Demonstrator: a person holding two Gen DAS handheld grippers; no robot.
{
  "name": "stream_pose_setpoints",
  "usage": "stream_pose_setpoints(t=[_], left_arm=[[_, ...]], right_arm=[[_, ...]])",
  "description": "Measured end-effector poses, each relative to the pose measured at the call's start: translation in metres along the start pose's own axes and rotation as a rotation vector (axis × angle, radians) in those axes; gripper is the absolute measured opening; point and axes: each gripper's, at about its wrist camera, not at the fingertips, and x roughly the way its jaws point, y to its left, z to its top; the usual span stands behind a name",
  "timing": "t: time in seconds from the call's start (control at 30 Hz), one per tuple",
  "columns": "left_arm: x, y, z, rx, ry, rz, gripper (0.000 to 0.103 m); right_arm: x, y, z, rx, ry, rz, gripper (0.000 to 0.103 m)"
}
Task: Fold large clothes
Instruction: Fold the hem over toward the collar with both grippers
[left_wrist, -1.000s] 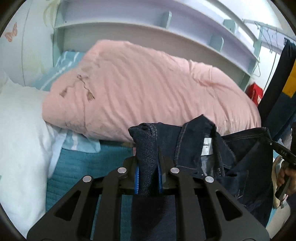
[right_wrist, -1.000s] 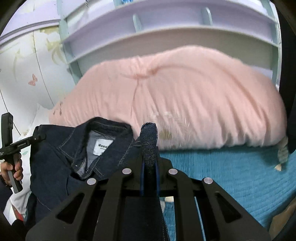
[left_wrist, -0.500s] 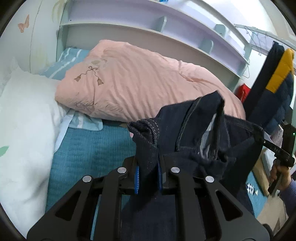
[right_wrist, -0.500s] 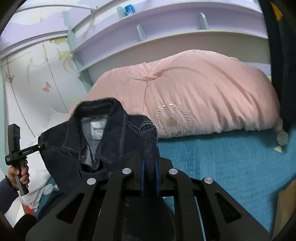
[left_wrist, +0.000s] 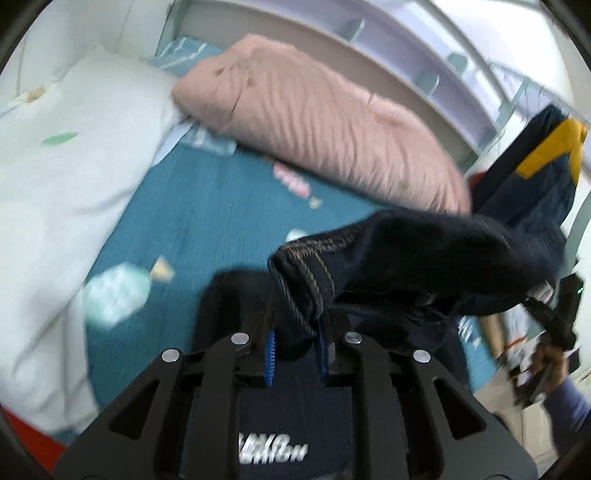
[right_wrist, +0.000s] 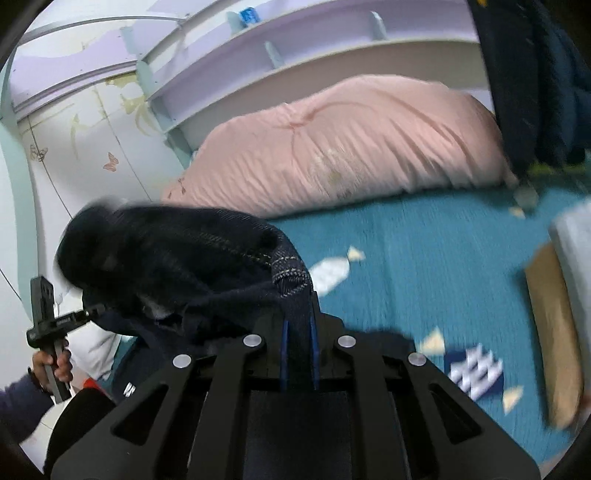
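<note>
Below, one teal bedspread (left_wrist: 207, 206) carries one pink duvet (left_wrist: 317, 122) and one white pillow (left_wrist: 66, 177). One dark denim jacket (left_wrist: 424, 258) hangs above it, stretched sideways between two grippers: left gripper (left_wrist: 295, 350) and right gripper (right_wrist: 297, 350) each clamp a stitched denim edge.

- The dark blue denim jacket (left_wrist: 424, 254) is thick woven cloth, matt, with tan stitching on the seams.
- The black matt plastic left gripper (left_wrist: 295, 350) has shiny round metal bolts and ribbed blue pads (left_wrist: 271, 356).
- The pink quilt (right_wrist: 351, 147) is soft wrinkled cloth.
- The teal bed cover (right_wrist: 424, 258) is matt cloth with fine ribs.
</note>
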Motion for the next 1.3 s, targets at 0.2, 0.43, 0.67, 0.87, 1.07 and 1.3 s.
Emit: stream_pose_setpoints(t=[0.2, 0.43, 0.67, 0.87, 1.07, 1.3], left_arm=[[0.011, 0.004, -0.061, -0.015, 0.157, 0.122, 0.02], [0.007, 0.014, -0.095, -0.125, 0.188, 0.165, 0.023], [-0.03, -0.004, -0.1, -0.06, 0.225, 0.129, 0.058], [-0.082, 0.009, -0.092, -0.122, 0.171, 0.214, 0.079], [-0.052, -0.041, -0.067, -0.071, 0.111, 0.145, 0.081], [0.051, -0.081, -0.109, 0.132, 0.304, 0.278, 0.081]], right_arm=[[0.005, 0.006, -0.067, 0.02, 0.183, -0.073, 0.012], [0.014, -0.002, -0.113, 0.032, 0.298, -0.195, 0.014], [-0.011, -0.026, -0.115, 0.185, 0.349, -0.222, 0.026], [-0.043, -0.001, -0.095, 0.096, 0.29, -0.438, 0.026], [-0.012, 0.049, -0.075, 0.034, 0.256, -0.306, 0.007], [0.08, 0.044, -0.131, 0.022, 0.52, -0.345, 0.0]])
